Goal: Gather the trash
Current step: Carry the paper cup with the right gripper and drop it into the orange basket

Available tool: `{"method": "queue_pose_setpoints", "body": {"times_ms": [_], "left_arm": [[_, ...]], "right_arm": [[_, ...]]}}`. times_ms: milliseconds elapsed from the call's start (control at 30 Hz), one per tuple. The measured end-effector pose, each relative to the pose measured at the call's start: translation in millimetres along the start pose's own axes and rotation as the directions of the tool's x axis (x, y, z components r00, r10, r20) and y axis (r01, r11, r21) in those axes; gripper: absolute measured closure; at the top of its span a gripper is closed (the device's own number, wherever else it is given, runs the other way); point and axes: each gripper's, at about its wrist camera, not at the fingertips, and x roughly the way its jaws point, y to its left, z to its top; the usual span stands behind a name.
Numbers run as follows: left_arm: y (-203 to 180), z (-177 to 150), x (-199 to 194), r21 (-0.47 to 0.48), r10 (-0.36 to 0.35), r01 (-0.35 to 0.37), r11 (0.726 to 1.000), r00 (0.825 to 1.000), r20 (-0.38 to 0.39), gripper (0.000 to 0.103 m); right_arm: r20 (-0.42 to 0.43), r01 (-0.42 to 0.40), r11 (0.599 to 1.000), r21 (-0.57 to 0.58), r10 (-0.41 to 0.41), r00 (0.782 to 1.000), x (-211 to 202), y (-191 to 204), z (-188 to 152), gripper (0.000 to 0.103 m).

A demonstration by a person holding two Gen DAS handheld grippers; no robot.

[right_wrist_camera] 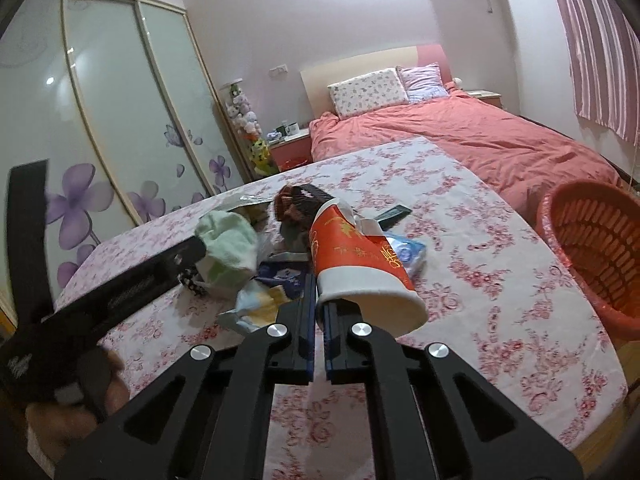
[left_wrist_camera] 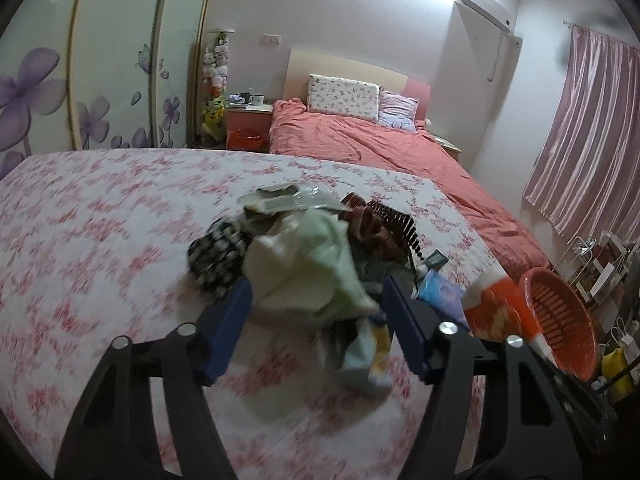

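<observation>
Right gripper clamps the rim of a red paper cup above the floral tabletop. Left gripper, jaws apart, straddles a pale green cloth in the litter pile; red basket beside the table.

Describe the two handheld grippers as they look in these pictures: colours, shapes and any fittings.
Both are built alike. The left gripper and the right gripper have black angular linkage arms with triangular cut-outs, joined by round silver bolt heads. Each finger ends in a flat, rectangular blue pad. The right wrist view shows the left gripper's long black body with a ribbed or slotted section. No cables show.
</observation>
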Motion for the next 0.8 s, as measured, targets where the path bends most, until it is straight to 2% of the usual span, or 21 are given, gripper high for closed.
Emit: {"method": "queue_pose_setpoints", "body": {"times_ms": [133, 200, 267, 367, 633, 800], "left_arm": [[-8.7, 6.0, 26.4, 0.004, 0.012, -0.012, 1.000, 0.998, -0.059, 0.052], [-7.2, 6.7, 37.0, 0.006, 0.012, -0.012, 1.000, 0.996, -0.086, 0.073], [-6.3, 6.0, 40.9, 0.005, 0.002, -0.001, 1.000, 0.995, -0.099, 0.086], [-7.4, 9.9, 34.7, 0.008, -0.023, 0.024, 1.000, 0.997, -0.074, 0.097], [-18.4, 26.6, 5.3, 0.044, -0.083, 0.084, 0.995, 0.996, -0.022, 0.099], [-34.6, 34.6, -18.6, 0.065, -0.141, 0.140, 0.988, 0.990, 0.007, 0.099]], "right_arm": [[-0.005, 0.011, 1.000, 0.025, -0.011, 1.000, 0.9, -13.6, -0.2, 0.100], [-0.009, 0.016, 0.999, 0.034, -0.016, 1.000, 1.9, -19.6, -0.8, 0.100], [-0.011, 0.026, 0.999, 0.041, -0.025, 1.000, 2.7, -24.5, -1.3, 0.100], [-0.008, 0.034, 0.998, 0.051, -0.034, 0.999, 0.9, -29.5, -1.6, 0.100], [0.027, 0.030, 0.998, 0.061, -0.032, 0.999, -13.4, -34.0, 3.9, 0.099], [0.067, 0.033, 0.997, 0.063, -0.037, 0.997, -31.4, -37.8, 11.8, 0.100]]}}
